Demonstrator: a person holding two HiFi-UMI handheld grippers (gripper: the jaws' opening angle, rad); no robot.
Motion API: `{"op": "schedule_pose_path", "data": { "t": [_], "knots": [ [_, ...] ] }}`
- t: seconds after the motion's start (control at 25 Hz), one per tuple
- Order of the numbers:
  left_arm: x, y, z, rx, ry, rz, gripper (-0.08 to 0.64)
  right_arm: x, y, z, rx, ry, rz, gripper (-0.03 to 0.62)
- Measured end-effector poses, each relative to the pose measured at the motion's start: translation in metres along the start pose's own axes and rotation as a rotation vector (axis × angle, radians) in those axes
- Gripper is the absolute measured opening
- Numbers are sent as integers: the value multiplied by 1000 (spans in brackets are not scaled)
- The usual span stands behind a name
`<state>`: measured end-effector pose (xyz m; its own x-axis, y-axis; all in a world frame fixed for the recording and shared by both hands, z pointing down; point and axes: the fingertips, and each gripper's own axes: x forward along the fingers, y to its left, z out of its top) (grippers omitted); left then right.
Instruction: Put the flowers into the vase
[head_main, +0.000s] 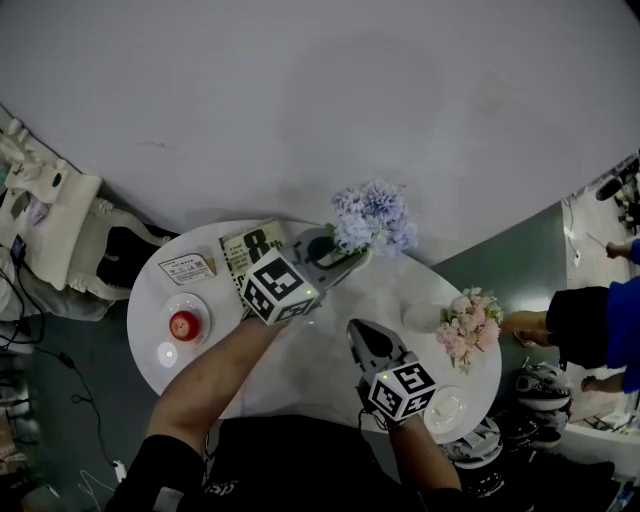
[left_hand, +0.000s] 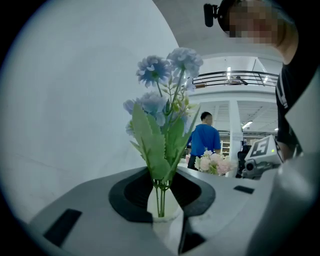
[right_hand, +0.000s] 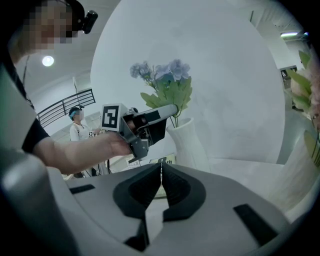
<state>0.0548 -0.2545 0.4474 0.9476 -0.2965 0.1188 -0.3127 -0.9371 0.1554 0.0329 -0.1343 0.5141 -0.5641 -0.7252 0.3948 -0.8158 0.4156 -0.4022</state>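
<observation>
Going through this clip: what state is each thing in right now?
White vase: upright on the table.
Blue flowers: upright, stems in the vase.
Left hand-held gripper: jaws slightly apart at the stems.
Right hand-held gripper: jaws together, empty.
Pink flowers: upright, untouched.

Looks along the right gripper (right_hand: 161, 169), its grey jaws pressed together on nothing. Shows beyond them a white table (right_hand: 250, 172) bearing a white vase (right_hand: 187, 145) of blue flowers (right_hand: 172, 69), with the hand-held left gripper (right_hand: 167, 112) reaching to the stems at its mouth. Catches pink flowers (right_hand: 312, 92) at the right edge.
</observation>
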Motion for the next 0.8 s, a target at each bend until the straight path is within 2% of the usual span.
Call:
{"op": "schedule_pose_path", "data": {
  "t": [0.36,0.8],
  "knots": [
    [-1,-5,-10,29,41,-16,103,0,2,0,2,-1,0,26],
    [-3,-3,-14,20,54,1,115,-2,4,-3,4,0,-2,26]
  ]
}}
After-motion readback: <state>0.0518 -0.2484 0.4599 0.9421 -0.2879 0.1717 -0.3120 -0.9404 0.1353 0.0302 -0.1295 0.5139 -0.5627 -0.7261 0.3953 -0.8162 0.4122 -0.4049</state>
